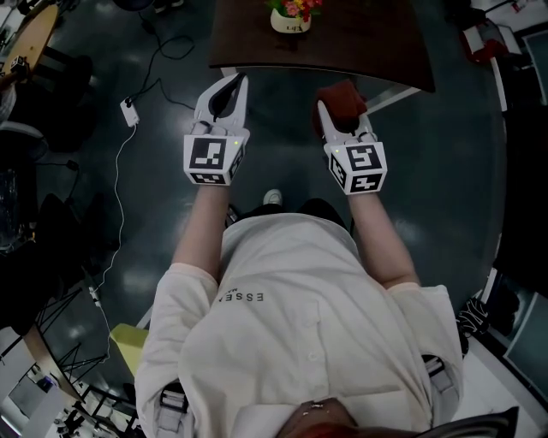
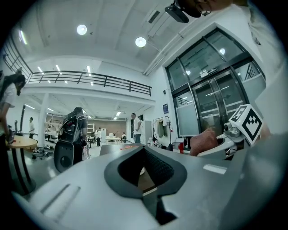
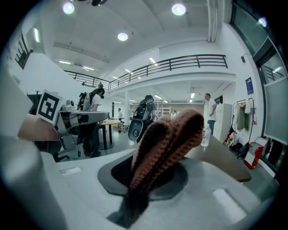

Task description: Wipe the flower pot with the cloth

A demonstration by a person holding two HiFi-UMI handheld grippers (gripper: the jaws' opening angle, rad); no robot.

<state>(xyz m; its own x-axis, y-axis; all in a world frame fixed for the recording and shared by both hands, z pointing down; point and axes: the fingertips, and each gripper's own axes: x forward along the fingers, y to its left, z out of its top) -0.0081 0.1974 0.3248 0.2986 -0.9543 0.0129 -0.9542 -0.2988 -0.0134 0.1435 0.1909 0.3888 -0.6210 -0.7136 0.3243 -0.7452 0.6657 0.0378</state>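
A small cream flower pot [image 1: 289, 20] with red and yellow flowers stands on the dark brown table [image 1: 360, 43] at the top of the head view. My right gripper [image 1: 336, 107] is shut on a folded reddish-brown knitted cloth [image 1: 342, 97], [image 3: 166, 139], held just short of the table's near edge. My left gripper [image 1: 229, 84] is shut with nothing in it, level with the right one and to its left, also short of the table. From the left gripper view the cloth [image 2: 204, 141] shows at the right. The pot is apart from both grippers.
A white power strip and cable [image 1: 130, 111] lie on the dark floor at the left. A round wooden table [image 1: 30, 34] stands at the far left. People and equipment stand in the hall behind, among them a dark machine [image 2: 67, 143].
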